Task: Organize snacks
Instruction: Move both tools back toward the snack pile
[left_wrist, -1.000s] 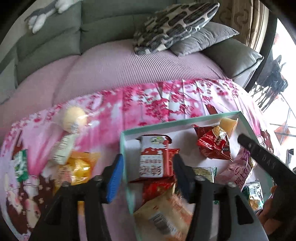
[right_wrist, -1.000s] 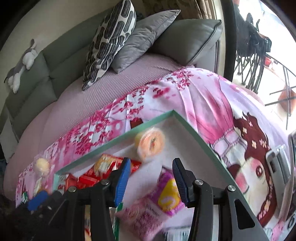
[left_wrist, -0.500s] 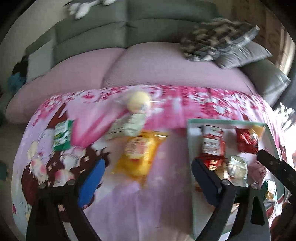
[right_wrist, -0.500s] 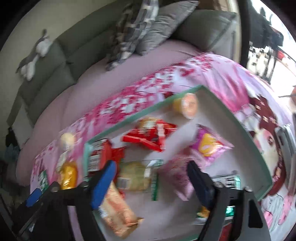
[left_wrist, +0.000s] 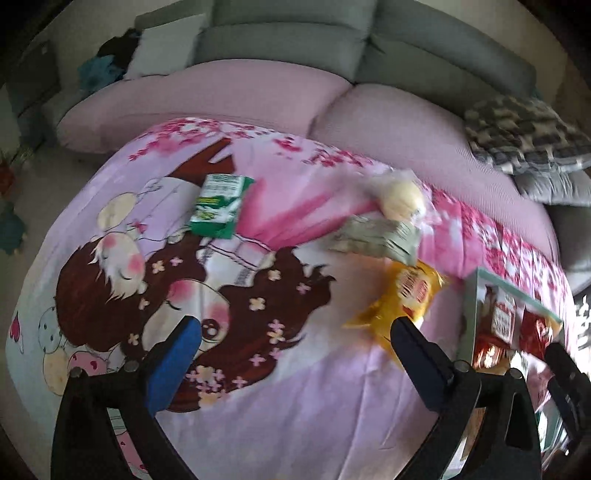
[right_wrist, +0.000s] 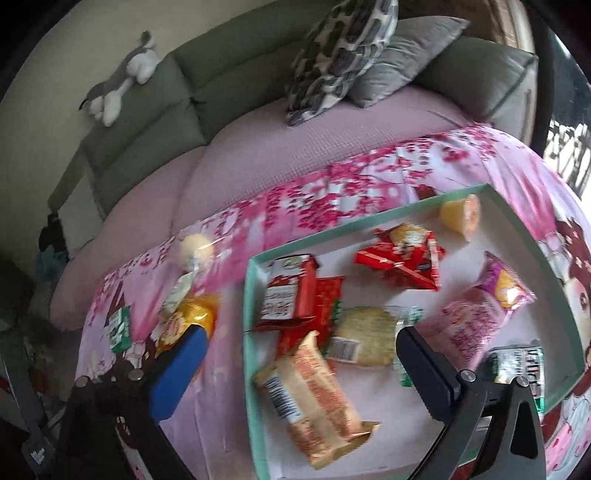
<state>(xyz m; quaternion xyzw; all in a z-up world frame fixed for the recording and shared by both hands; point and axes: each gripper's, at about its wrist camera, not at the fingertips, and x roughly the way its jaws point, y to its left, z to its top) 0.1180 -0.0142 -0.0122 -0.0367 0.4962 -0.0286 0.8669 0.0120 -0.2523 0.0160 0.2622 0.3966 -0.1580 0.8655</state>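
Observation:
My left gripper (left_wrist: 295, 332) hovers over the pink cartoon cloth, its jaws opening with nothing between them. Ahead of it lie a green carton (left_wrist: 221, 206), a yellow bag (left_wrist: 402, 299), a grey-green packet (left_wrist: 376, 240) and a wrapped round bun (left_wrist: 402, 199). My right gripper (right_wrist: 301, 336) hangs above the teal-rimmed tray (right_wrist: 351, 229), jaws opening and touching nothing. In the tray lie an orange cracker packet (right_wrist: 314, 398), a red box (right_wrist: 291, 295), a red wrapper (right_wrist: 402, 258), a pink bag (right_wrist: 480, 314) and a jelly cup (right_wrist: 461, 218).
A grey-green sofa (right_wrist: 147, 122) with a patterned pillow (right_wrist: 340, 48) and a grey pillow (right_wrist: 402, 51) stands behind the pink cushion. A plush toy (right_wrist: 125, 77) lies on the sofa back. The tray's left rim (left_wrist: 471, 314) shows at the left wrist view's right edge.
Both grippers' jaws have spread wide. The left gripper swung left, off the tray to the bare cloth. The right gripper drew back over the tray; the pink bag now lies flat in it.

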